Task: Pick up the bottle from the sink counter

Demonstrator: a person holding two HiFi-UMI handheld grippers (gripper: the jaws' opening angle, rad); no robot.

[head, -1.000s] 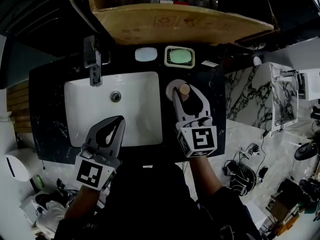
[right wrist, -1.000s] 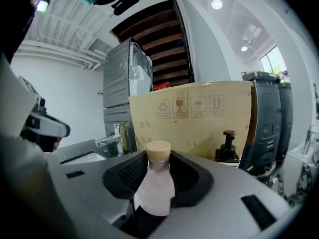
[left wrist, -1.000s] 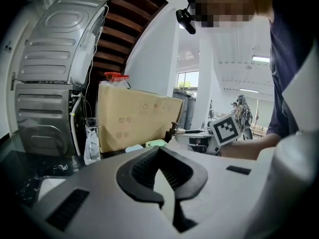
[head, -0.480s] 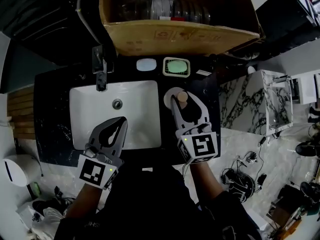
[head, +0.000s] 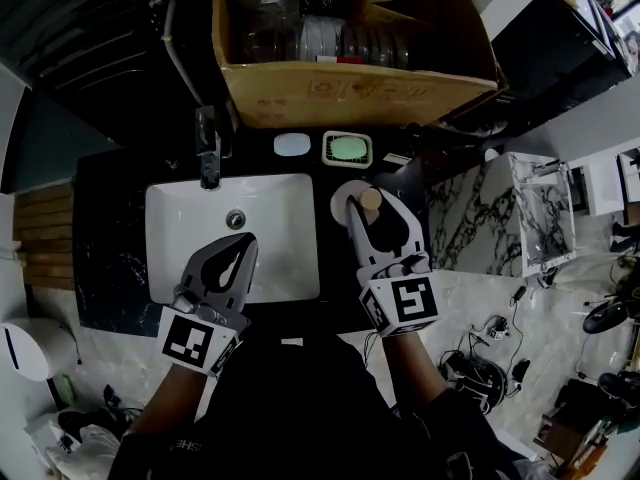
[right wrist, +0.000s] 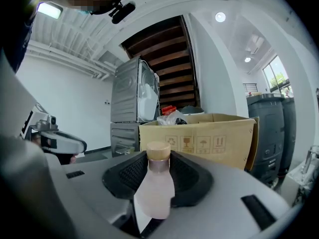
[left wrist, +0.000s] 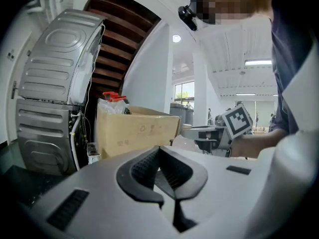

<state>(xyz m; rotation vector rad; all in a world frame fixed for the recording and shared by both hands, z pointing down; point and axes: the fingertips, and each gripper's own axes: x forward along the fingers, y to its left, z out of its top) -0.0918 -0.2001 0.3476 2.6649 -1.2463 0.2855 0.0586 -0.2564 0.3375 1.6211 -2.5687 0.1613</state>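
Standing upright, cap uppermost, the bottle is clamped between the right gripper's fingers — over the counter, right of the sink; the left gripper is closed, empty.

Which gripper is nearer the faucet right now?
Left. The left gripper hangs over the sink, in front of the faucet; the right gripper, holding the bottle, is off to the sink's right.
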